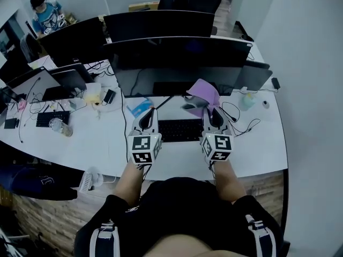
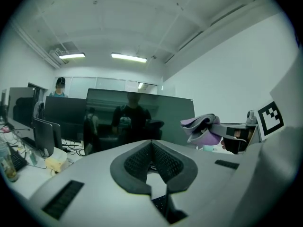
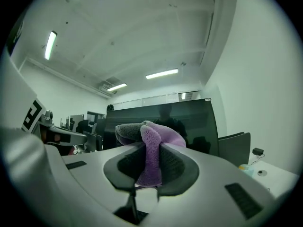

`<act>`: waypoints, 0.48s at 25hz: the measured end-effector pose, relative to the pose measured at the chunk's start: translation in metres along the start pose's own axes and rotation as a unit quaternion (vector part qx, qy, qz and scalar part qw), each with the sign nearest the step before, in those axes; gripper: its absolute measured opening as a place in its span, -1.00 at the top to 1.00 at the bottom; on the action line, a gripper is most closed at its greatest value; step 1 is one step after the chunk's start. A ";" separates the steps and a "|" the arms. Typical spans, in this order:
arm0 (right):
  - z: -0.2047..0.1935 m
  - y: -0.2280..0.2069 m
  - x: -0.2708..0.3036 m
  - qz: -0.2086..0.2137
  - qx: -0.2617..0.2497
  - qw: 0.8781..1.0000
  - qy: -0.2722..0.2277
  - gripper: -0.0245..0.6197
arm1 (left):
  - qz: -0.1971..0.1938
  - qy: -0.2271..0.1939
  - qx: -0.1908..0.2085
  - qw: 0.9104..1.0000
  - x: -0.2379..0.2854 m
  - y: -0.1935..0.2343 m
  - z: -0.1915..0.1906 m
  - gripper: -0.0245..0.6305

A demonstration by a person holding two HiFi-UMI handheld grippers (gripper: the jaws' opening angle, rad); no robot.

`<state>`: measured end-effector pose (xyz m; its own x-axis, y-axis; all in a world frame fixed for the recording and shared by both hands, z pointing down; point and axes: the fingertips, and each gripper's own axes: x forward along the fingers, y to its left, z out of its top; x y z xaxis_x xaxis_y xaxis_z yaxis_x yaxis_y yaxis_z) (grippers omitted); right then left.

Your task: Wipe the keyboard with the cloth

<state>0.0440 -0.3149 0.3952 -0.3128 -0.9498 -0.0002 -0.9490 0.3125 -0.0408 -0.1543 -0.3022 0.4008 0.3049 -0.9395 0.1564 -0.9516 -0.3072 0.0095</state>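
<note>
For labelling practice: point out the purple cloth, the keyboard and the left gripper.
purple cloth [image 3: 150, 150], right gripper view, pinched fold.
keyboard [image 1: 179, 131], head view, its keys.
left gripper [image 2: 151, 144], left gripper view, between fingertips.

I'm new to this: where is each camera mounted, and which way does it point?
Head view: on the person's head, facing steeply down at the black keyboard on the white desk; forearms and both grippers show.
Left gripper view: on the left gripper, facing along its shut, empty jaws toward the dark monitor.
Right gripper view: on the right gripper, jaws shut on the purple fuzzy cloth, facing that monitor.
Shared: both gripper views show the monitor.
</note>
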 end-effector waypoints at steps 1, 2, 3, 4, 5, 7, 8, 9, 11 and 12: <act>0.000 -0.001 0.000 0.000 0.001 1.000 0.000 0.66 | 0.001 -0.001 0.001 1.000 0.001 0.000 0.001 0.89; 0.000 -0.003 -0.001 0.001 0.003 1.000 -0.001 0.66 | 0.002 -0.001 0.002 1.000 0.003 0.001 0.002 0.89; 0.000 -0.004 -0.002 0.001 0.003 1.000 -0.001 0.66 | 0.002 0.000 0.002 1.000 0.004 0.001 0.002 0.89; 0.000 -0.005 -0.002 0.001 0.001 1.000 -0.002 0.66 | 0.003 0.000 0.001 1.000 0.004 0.002 0.001 0.89; -0.001 -0.005 -0.003 0.003 -0.001 1.000 -0.003 0.66 | 0.004 0.001 0.001 1.000 0.005 0.003 0.001 0.89; -0.001 -0.002 -0.003 0.010 -0.010 1.000 -0.001 0.66 | 0.005 0.001 0.000 1.000 0.005 0.004 0.001 0.89; -0.002 0.000 -0.003 0.014 -0.014 1.000 0.001 0.66 | 0.006 0.001 -0.001 1.000 0.004 0.005 0.002 0.89; -0.002 0.002 -0.003 0.017 -0.017 1.000 0.003 0.66 | 0.007 0.001 -0.001 1.000 0.004 0.005 0.002 0.89; -0.003 0.004 -0.002 0.019 -0.016 1.000 0.006 0.66 | 0.007 0.002 -0.001 1.000 0.003 0.005 0.002 0.89; -0.003 0.005 -0.002 0.019 -0.014 1.000 0.007 0.66 | 0.006 0.002 -0.001 1.000 0.003 0.005 0.002 0.89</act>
<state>0.0399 -0.3117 0.3979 -0.3492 -0.9370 0.0129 -0.9370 0.3491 -0.0124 -0.1578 -0.3069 0.3996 0.2932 -0.9426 0.1597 -0.9553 -0.2955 0.0099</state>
